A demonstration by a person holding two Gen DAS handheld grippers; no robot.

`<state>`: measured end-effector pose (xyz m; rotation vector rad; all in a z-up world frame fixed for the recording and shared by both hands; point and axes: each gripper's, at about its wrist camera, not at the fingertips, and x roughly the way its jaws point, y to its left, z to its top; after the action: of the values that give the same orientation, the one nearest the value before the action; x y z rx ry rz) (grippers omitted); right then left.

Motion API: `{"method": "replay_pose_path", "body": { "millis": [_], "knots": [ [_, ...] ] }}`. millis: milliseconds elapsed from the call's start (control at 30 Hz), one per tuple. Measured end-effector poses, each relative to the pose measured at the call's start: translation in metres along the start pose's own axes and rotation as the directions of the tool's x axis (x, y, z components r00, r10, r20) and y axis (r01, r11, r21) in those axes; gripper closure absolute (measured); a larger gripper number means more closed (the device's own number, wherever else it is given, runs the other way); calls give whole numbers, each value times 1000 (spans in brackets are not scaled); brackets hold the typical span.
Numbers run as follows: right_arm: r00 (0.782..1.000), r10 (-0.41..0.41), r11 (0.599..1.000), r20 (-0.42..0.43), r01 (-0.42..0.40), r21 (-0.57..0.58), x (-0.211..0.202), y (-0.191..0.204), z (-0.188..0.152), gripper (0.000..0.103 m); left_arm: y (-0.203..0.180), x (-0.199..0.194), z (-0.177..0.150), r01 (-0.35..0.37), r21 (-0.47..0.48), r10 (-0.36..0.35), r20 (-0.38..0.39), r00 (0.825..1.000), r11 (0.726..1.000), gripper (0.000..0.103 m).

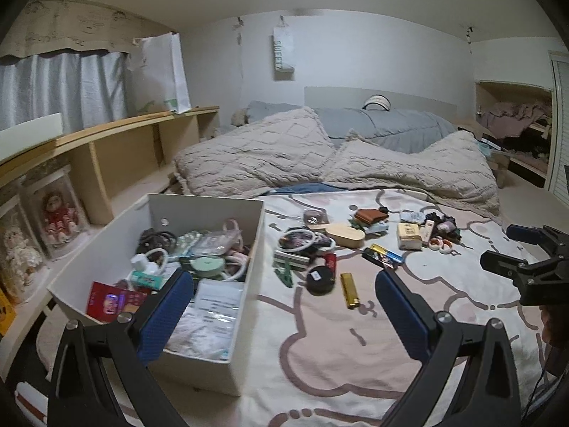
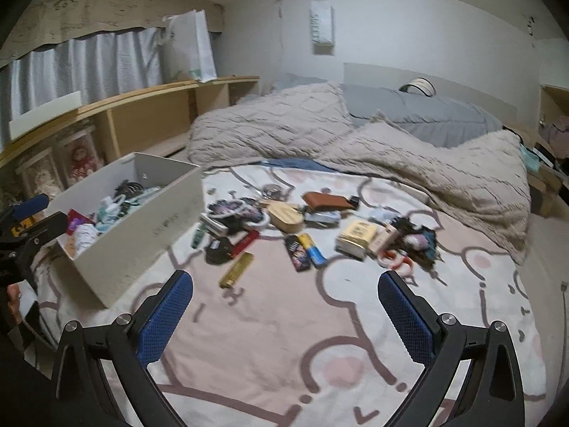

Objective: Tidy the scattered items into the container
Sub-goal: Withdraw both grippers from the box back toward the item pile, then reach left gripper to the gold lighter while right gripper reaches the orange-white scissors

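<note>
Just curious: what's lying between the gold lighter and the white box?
Only bare printed bedsheet between the gold lighter and the white box, seen from the right wrist view.

One white box (image 1: 227,366) is sitting at the bed's left edge, already crammed with small items too jumbled to count. Beside it on the cartoon-print sheet (image 1: 320,356) I'm seeing one gold lighter (image 1: 349,290), one red lighter (image 1: 330,261), one round black case (image 1: 320,279) and one green clip (image 1: 284,274). Further toward the middle, two batteries (image 1: 386,253) are lying side by side, with one wooden hairbrush (image 1: 346,235), one brown leather wallet (image 1: 371,214) and one yellow tissue pack (image 1: 409,236) around them. Toward the right edge, one orange-and-white ring (image 1: 441,243) is showing. Two beige tufted pillows (image 1: 256,149) are lying across the far end.
</note>
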<state>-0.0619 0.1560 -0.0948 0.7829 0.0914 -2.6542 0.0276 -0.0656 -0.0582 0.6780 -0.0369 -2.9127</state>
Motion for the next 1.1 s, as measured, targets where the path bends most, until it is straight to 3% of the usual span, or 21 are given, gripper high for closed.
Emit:
{"method": "replay_pose_path", "body": {
  "millis": [400,700,967,1100],
  "knots": [
    [996,-73,996,-51,76,56,15,-43,-14,0,-42,49,3,120,63,-115,-81,990,991,0],
    [986,-110,989,-127,122,87,40,-84,-17,0,-72,103,0,223,79,-205,-184,961,972,0],
    [982,-100,990,-158,114,82,74,-114,-14,0,-78,150,-13,240,76,-213,-259,942,968,0],
    [973,-144,984,-182,160,81,98,-130,-10,29,-78,172,-21,232,59,-206,-292,934,971,0]
  ]
}}
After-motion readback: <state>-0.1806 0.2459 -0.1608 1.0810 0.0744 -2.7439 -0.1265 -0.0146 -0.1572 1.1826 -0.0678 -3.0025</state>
